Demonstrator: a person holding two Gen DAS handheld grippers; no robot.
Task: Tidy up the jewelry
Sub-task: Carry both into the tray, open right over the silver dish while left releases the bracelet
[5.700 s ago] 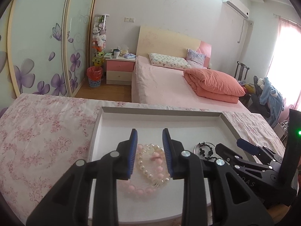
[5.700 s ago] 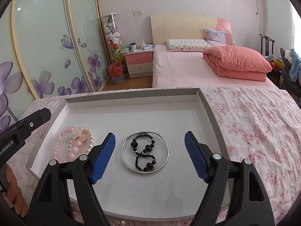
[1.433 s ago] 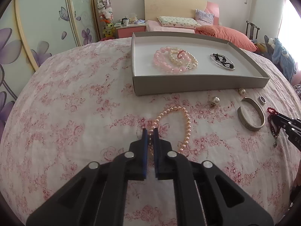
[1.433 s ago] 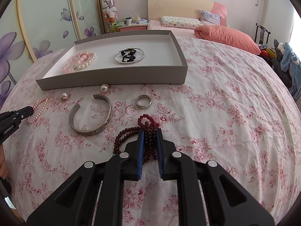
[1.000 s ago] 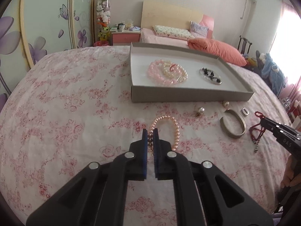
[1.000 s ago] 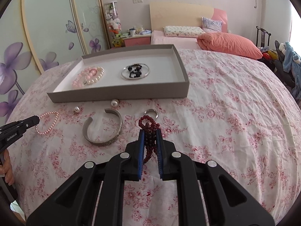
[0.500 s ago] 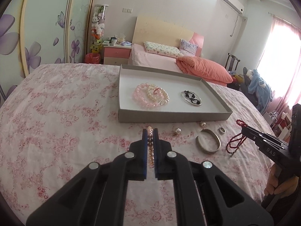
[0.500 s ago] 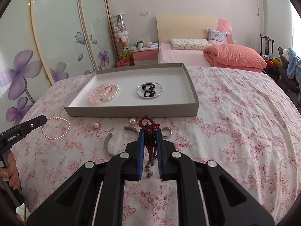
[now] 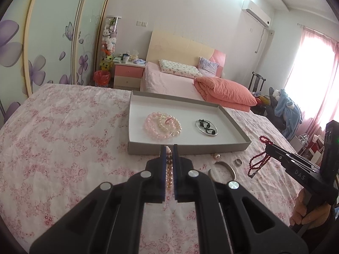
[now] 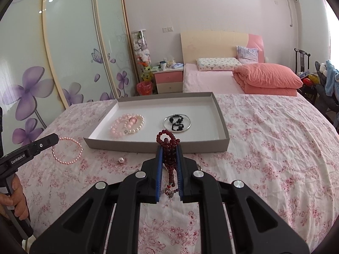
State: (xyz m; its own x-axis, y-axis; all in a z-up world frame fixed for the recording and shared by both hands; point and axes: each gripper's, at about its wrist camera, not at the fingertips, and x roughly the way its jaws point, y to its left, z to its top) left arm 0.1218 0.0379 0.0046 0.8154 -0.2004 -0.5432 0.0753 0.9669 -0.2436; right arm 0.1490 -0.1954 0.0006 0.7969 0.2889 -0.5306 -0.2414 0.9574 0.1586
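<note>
Left wrist view: my left gripper [image 9: 168,148] is clamped on a pink pearl strand [image 9: 168,170], aimed at the grey tray [image 9: 188,148] at twelve o'clock, ready to deposit it

Right wrist view: my right gripper [image 10: 169,148] pinches dark red beads [image 10: 168,146], dangling clear of the floral cloth [image 10: 275,148]

Both wrist views look down past their tools, sharing the tray [image 9: 186,149].
</note>
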